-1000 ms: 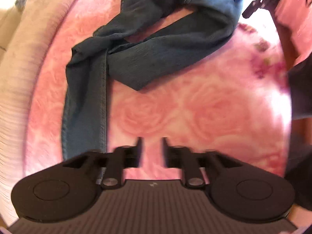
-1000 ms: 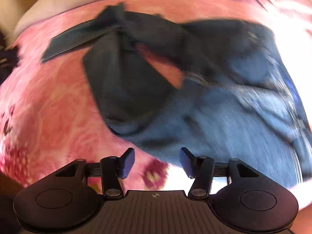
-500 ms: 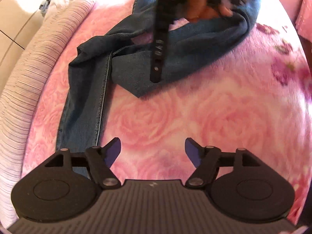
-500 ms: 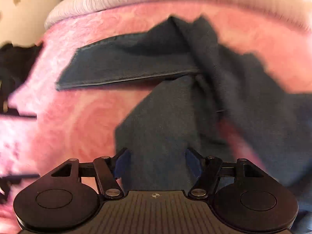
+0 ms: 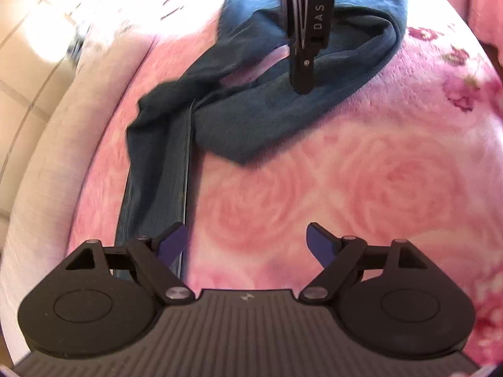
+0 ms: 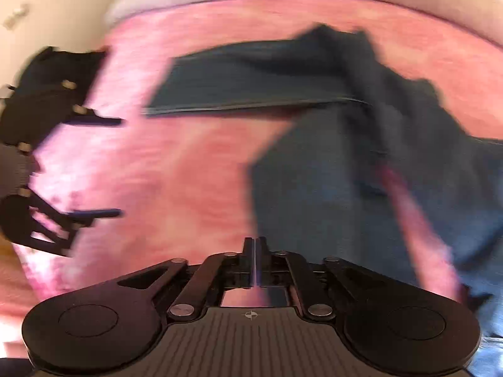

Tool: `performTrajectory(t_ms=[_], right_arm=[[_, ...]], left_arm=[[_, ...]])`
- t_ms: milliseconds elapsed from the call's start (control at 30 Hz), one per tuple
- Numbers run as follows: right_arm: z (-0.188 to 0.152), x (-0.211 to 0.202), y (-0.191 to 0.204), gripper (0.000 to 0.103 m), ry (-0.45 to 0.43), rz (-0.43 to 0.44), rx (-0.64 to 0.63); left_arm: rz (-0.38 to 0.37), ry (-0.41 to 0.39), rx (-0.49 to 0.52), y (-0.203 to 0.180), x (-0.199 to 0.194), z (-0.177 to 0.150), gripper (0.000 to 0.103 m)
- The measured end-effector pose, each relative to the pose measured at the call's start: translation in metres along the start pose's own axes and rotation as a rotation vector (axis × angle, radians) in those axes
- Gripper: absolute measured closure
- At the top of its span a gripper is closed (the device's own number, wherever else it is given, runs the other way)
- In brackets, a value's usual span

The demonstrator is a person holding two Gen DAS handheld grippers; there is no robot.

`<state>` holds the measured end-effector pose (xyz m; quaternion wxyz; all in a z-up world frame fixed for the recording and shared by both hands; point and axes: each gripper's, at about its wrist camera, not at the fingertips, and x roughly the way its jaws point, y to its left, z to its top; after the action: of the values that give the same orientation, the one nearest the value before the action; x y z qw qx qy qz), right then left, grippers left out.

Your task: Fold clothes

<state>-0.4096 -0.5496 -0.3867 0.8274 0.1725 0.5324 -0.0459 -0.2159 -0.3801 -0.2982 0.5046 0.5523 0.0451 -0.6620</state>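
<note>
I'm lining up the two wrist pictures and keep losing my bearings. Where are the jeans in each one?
Left wrist view: the jeans run from top centre down the left side to the left gripper, whose jaws are opening.
Right wrist view: the jeans fill the centre and right.
Shared landmark: the straight leg seam on the pink rose blanket.

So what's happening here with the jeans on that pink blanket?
A person is working with two handheld tools to fold a pair of jeans lying twisted on a pink rose-patterned blanket. The left tool hovers over one trouser leg near its end, jaws opening, nothing between them. The right tool is over the other leg, jaws nearly together and closing; the blur hides whether any fabric is pinched. No fold is made yet.
</note>
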Motion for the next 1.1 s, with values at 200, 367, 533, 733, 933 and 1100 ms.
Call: performTrajectory(t_ms=[200,367,533,733,933,1100], right_arm=[[-0.024,-0.001,-0.006,0.047,0.002,-0.084,-0.08],[-0.063,-0.02,-0.008,0.03,-0.007,-0.162,-0.069],[-0.103,-0.027,0.0,0.025,0.012,-0.26,-0.164],[-0.129,-0.054,0.008,0.025,-0.005,-0.27,-0.335],[-0.123,-0.101,-0.003,0.025,-0.079,-0.165,-0.361],[-0.11,-0.104,-0.023,0.025,-0.096,-0.197,-0.343]], left_arm=[[0.002,-0.086,0.132,-0.008,0.071,0.035,0.024],[-0.018,-0.092,0.129,0.011,0.11,0.057,0.07],[-0.055,-0.057,0.114,0.027,0.093,0.072,0.09],[-0.162,0.06,-0.052,0.055,-0.011,0.077,0.092],[-0.45,0.256,-0.3,0.044,-0.08,0.074,0.092],[-0.443,0.351,-0.533,0.048,-0.057,0.056,0.092]])
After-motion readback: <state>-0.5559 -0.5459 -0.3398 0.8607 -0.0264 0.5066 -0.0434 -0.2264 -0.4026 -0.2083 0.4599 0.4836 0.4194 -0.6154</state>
